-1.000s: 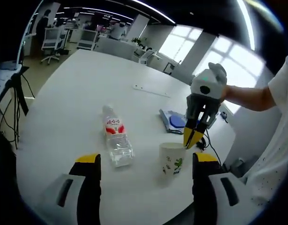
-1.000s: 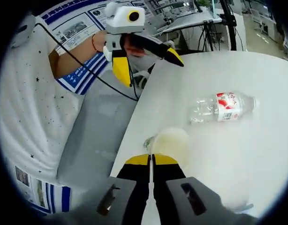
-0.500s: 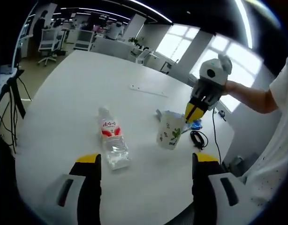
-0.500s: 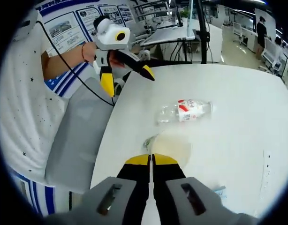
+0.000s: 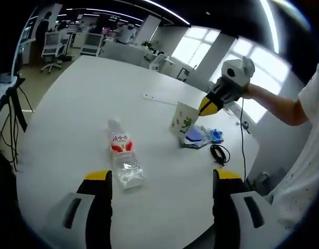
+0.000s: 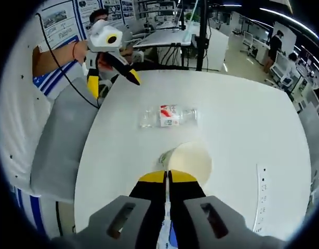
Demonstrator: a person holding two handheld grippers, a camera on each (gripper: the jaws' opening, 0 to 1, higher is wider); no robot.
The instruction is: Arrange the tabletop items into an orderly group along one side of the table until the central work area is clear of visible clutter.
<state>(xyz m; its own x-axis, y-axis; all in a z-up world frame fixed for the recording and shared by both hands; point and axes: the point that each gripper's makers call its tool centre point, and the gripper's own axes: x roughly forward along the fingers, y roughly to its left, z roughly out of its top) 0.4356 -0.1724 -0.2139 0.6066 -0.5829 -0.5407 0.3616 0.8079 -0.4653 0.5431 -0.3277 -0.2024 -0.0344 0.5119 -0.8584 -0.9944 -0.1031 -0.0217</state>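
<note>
A paper cup with a green leaf print hangs tilted above the white table, my right gripper shut on its rim. In the right gripper view the cup sits just beyond the closed jaws of the right gripper. A clear water bottle with a red label lies on its side near the table's front. My left gripper stands open over the near edge, holding nothing. From the right gripper view the bottle lies mid-table and the left gripper hovers beyond the far edge.
A blue cloth-like bundle lies under the cup, and a coiled black cable rests beside it. A thin white strip lies farther back; the same strip runs along the right. Office desks and chairs surround the table.
The right gripper has lifted the cup from near the front edge and carried it back and right, over the blue bundle. The left gripper and bottle stay put.
</note>
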